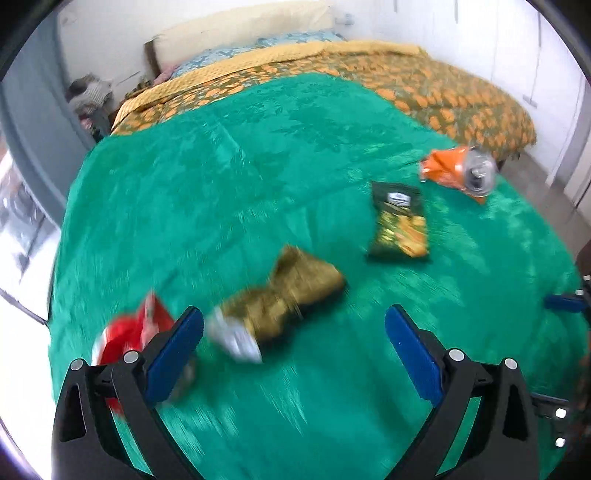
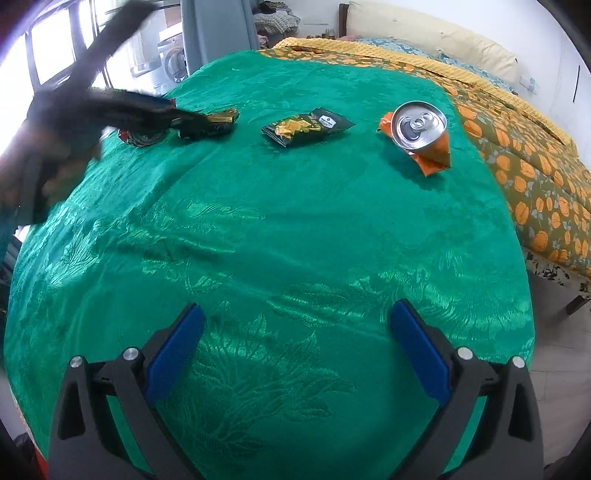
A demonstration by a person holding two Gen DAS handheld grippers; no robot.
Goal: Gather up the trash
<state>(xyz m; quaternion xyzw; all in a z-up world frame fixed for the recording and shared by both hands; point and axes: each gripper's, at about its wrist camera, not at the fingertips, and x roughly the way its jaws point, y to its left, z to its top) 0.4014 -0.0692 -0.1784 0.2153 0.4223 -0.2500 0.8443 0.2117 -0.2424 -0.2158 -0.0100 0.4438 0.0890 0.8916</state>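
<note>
Trash lies on a green bedspread (image 1: 258, 184). In the left wrist view my left gripper (image 1: 293, 328) is open just above a crumpled gold wrapper (image 1: 288, 295), with a red can (image 1: 125, 336) behind its left finger. Farther right lie a dark green snack bag (image 1: 400, 221) and an orange wrapper (image 1: 439, 168) with a silver can (image 1: 478, 173) on it. In the right wrist view my right gripper (image 2: 297, 328) is open over bare green cloth (image 2: 295, 221), far from the snack bag (image 2: 306, 125), the silver can (image 2: 419, 125), the orange wrapper (image 2: 434, 155) and the gold wrapper (image 2: 208, 123).
An orange-flowered blanket (image 1: 424, 88) and pillows (image 1: 240, 33) cover the far part of the bed. The left gripper shows as a dark blur (image 2: 74, 122) at the left of the right wrist view. Floor (image 2: 554, 350) lies past the bed's right edge.
</note>
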